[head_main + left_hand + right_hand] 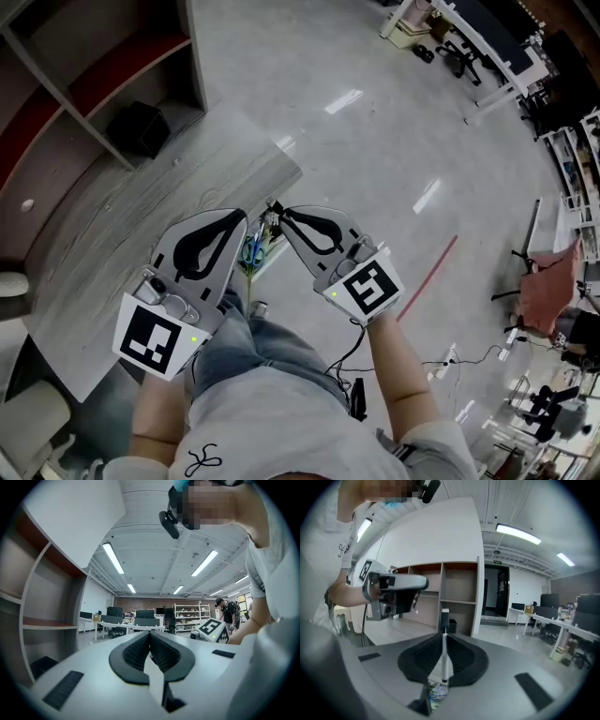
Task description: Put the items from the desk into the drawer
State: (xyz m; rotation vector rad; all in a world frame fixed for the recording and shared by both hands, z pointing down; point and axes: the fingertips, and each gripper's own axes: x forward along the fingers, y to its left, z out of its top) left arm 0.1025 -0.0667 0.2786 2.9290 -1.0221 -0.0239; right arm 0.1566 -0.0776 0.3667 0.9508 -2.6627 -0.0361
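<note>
**Right tongs** (444, 637): closed on a pen (445, 660). It has a white barrel and a dark cap that points out past the tips. The ribbed pads pinch the barrel, and the pen lies roughly along the line of the jaws.

**Left tongs** (150, 637): pads pressed together, nothing between them.

**Head view:** both tongs are held close to the body and their tips converge just above frame centre. The left tool lies toward 8 o'clock of that spot and the right toward 4 o'clock. The open drawer (272, 251) shows in the gap right under the tips. There are blue and other coloured bits inside, too small to name. The grey wood-grain counter (141, 206) runs off toward 10 o'clock, with the drawer below its near edge.

**Step, as judged:** the pen is over or just beside the drawer mouth and release is not yet made.

**Handling, as judged:**
- The pen is light and stiff, so a modest squeeze should hold it.
- The barrel is smooth and round, so it can swivel or slide between flat pads if the grip loosens unevenly.
- The barrel is the right place to hold it. The cap may pull off, so it is a poor place to grip.
- Lower the tips into the drawer before opening, otherwise the pen may bounce or roll out over the rim.
</note>
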